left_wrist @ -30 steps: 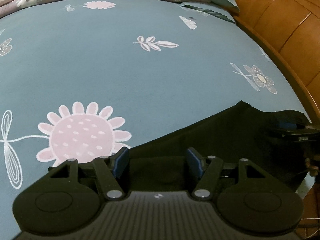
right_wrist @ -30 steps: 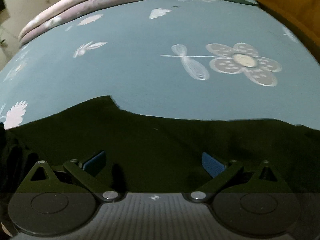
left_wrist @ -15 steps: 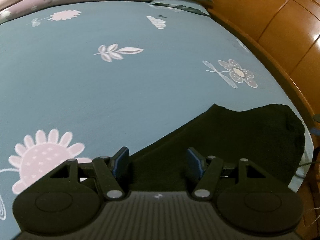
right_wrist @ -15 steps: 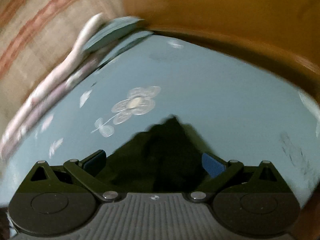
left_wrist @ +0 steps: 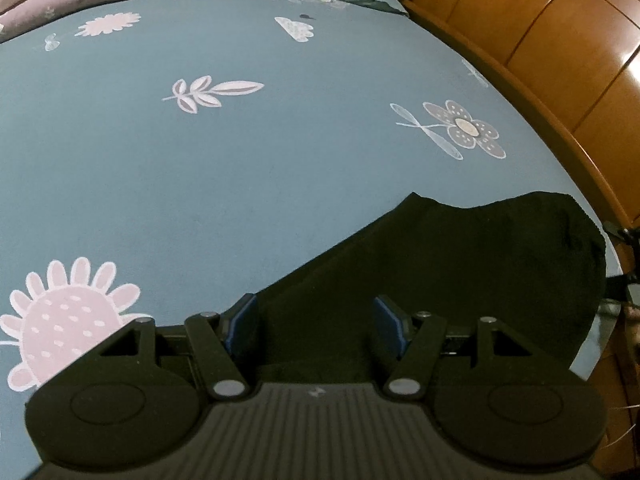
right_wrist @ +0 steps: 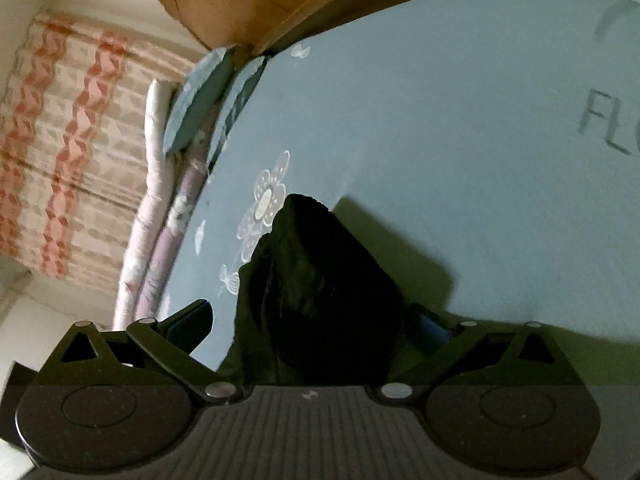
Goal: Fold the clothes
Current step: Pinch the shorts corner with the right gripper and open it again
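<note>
Rolled onto its side since a second ago, your right hand-held gripper now has the dark garment bunched up between its fingers.

Your left hand-held gripper stays spread over the garment's near edge on the bed. The right jaws look wide too (whether they pinch cloth, I cannot tell), so a fold seems underway.

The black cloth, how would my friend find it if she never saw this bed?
Look at the big blue bedsheet printed with pale flowers. At its near edge, by the wooden bed frame, the black cloth lies in a dark heap. It is the only plain black thing on the sheet, with no pattern at all.
</note>
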The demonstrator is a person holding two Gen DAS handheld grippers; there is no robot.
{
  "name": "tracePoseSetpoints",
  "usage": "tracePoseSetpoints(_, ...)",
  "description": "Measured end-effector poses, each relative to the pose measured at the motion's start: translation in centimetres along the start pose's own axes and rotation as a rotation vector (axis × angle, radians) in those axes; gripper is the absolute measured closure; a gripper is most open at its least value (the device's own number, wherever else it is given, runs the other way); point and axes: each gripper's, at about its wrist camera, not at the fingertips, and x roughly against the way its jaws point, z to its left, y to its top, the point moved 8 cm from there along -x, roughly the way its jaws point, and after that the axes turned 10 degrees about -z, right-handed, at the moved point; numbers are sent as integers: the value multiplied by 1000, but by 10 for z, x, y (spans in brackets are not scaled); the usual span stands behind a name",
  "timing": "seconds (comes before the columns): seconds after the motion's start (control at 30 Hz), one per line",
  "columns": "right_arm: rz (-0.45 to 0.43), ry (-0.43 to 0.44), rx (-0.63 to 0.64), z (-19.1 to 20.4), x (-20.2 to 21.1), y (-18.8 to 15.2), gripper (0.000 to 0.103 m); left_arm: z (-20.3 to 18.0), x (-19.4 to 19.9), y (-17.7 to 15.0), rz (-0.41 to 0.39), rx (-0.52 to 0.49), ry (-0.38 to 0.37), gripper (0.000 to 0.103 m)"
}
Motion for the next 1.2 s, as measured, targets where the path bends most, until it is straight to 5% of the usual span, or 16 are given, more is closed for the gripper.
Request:
tracePoseSetpoints(0.4, 45, 10, 80, 13, 3, -17, 1, -5, -3, 1, -1, 4, -14, 39)
tracePoseSetpoints(0.47, 45, -34, 107, 14, 4, -17, 9, -9, -1, 1, -7, -5, -28, 39)
tracePoseSetpoints(0.53, 40, -92, 121, 10, 8, -16, 45, -13, 0, 0, -12, -13, -43, 39)
tracePoseSetpoints(0.57, 34, -127, 108, 4, 12, -15, 54, -12, 0, -1, -10, -14, -44, 39)
tracePoseSetpoints(0.73, 3, -157, 124, 10, 19, -16, 64, -5, 0, -2, -3, 7, -20, 39)
tracePoseSetpoints(1.03, -31, -221, 187, 28, 33, -16, 66, 0, 0, 0, -13, 14, -22, 39)
tracePoseSetpoints(1.2, -63, -349, 200, 21, 36, -11, 44, -1, 2, 0, -25, 7, -29, 39)
